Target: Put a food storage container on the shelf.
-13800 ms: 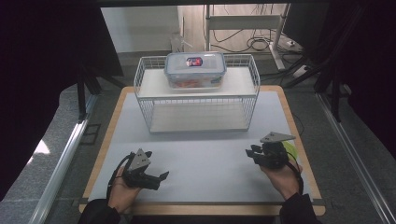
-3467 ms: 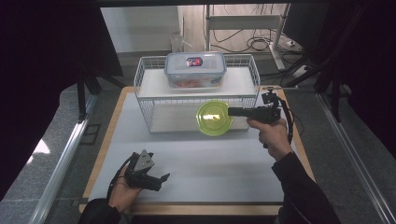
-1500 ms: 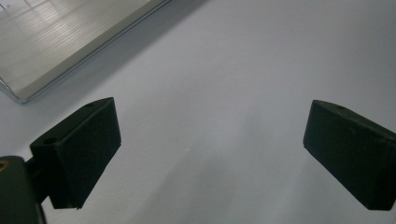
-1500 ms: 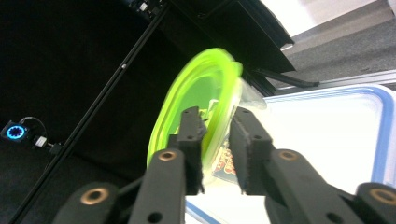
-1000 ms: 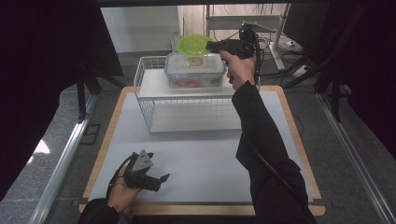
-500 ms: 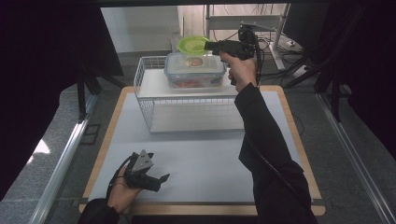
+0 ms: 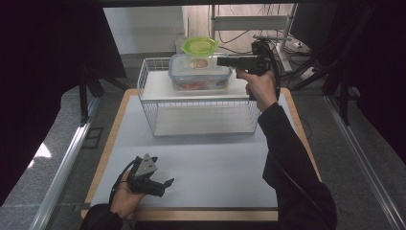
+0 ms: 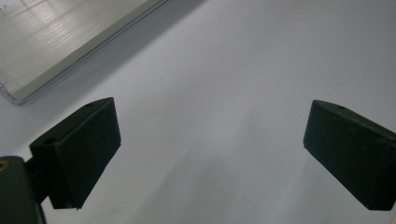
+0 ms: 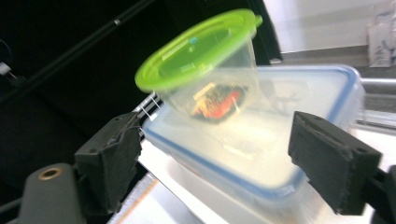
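White wire rack (image 7: 201,112) on white tabletop (image 7: 215,163); cables (image 7: 239,48) on floor behind.

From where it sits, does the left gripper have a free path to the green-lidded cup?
Probably not directly: the left gripper rests low at the near edge, while the green-lidded cup stands on the lidded box atop the wire rack.

table: wooden-edged board (image 7: 116,125) with a white mat (image 7: 210,165) on top | floor: grey carpet (image 7: 57,143), a metal rail (image 7: 62,182) at the left and one (image 7: 368,167) at the right | sides: black curtains (image 7: 43,72) | back: pale wall (image 7: 143,26), a metal shelf frame (image 7: 249,21), cables (image 7: 234,48) on the floor | light: daylight from behind
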Available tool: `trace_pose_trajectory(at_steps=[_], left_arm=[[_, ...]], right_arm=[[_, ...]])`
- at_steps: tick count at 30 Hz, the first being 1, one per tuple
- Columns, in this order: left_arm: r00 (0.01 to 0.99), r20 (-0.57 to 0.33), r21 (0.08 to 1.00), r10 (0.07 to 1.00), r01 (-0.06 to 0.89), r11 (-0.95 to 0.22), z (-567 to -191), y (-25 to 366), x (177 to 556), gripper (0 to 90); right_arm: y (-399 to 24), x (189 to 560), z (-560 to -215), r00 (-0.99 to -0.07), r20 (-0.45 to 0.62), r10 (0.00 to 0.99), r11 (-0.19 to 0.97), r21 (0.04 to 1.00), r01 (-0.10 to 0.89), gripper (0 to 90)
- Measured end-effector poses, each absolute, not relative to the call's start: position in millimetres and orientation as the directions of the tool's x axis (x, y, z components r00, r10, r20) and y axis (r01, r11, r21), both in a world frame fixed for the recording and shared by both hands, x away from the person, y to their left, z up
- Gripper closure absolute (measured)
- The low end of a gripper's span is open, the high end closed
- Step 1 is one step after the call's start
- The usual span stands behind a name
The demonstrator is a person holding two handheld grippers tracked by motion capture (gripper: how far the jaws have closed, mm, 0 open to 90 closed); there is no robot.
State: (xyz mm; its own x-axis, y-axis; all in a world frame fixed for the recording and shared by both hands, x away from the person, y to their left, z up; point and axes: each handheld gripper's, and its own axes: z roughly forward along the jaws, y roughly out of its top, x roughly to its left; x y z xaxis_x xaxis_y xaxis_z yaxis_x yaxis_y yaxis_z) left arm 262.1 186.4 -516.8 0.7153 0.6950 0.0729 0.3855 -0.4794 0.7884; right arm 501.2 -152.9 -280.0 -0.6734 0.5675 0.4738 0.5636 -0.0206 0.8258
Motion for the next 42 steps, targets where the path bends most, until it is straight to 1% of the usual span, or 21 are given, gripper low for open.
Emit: trace_pose_trajectory(at_steps=[2,11,12,13,14,15,17,20,27,30,35,39,40,42], left_arm=[[0.717,0.070,0.790,0.693,0.385,-0.477,-517,186,262,3.8],[0.721,0.046,0.789,0.692,0.399,-0.468,-517,187,263,3.2],[0.719,0.053,0.787,0.693,0.397,-0.473,-517,187,263,3.0],[0.719,0.053,0.787,0.693,0.397,-0.473,-517,187,263,2.9],[0.719,0.053,0.786,0.693,0.398,-0.473,-517,186,263,2.9],[0.719,0.053,0.786,0.693,0.398,-0.473,-517,186,263,2.8],[0.716,0.053,0.784,0.696,0.403,-0.473,-517,187,263,2.5],[0.712,0.046,0.788,0.701,0.405,-0.464,-516,187,263,2.4],[0.709,0.046,0.786,0.704,0.409,-0.463,-516,188,263,1.5],[0.703,0.045,0.787,0.710,0.412,-0.458,-515,188,263,0.6],[0.705,0.046,0.793,0.708,0.405,-0.455,-515,188,262,1.2],[0.708,0.033,0.802,0.706,0.403,-0.442,-515,189,262,1.6],[0.709,0.023,0.806,0.704,0.404,-0.433,-515,189,262,1.7],[0.710,0.022,0.806,0.704,0.404,-0.433,-515,189,262,1.8]], right_arm=[[-157,493,-286,-0.683,0.431,0.590,0.012,0.841,0.541,14.5],[-165,472,-297,-0.705,0.357,0.612,0.062,0.868,0.493,10.5],[-166,466,-301,-0.713,0.329,0.619,0.086,0.874,0.478,9.5],[-166,466,-301,-0.713,0.329,0.619,0.086,0.874,0.478,9.5],[-167,459,-305,-0.721,0.296,0.626,0.110,0.883,0.457,8.6],[-167,459,-305,-0.721,0.296,0.626,0.110,0.883,0.457,8.6],[-166,452,-310,-0.729,0.261,0.633,0.137,0.889,0.438,7.7],[-166,441,-318,-0.742,0.217,0.635,0.174,0.895,0.411,6.5],[-165,426,-335,-0.756,0.173,0.631,0.215,0.898,0.385,5.6],[-164,416,-348,-0.768,0.131,0.627,0.257,0.896,0.363,4.7],[-164,408,-359,-0.778,0.115,0.618,0.267,0.900,0.345,4.1],[-165,402,-374,-0.779,0.123,0.615,0.271,0.895,0.355,2.9],[-166,399,-382,-0.775,0.125,0.619,0.280,0.887,0.366,1.7],[-167,399,-386,-0.774,0.124,0.621,0.283,0.886,0.368,0.8]])
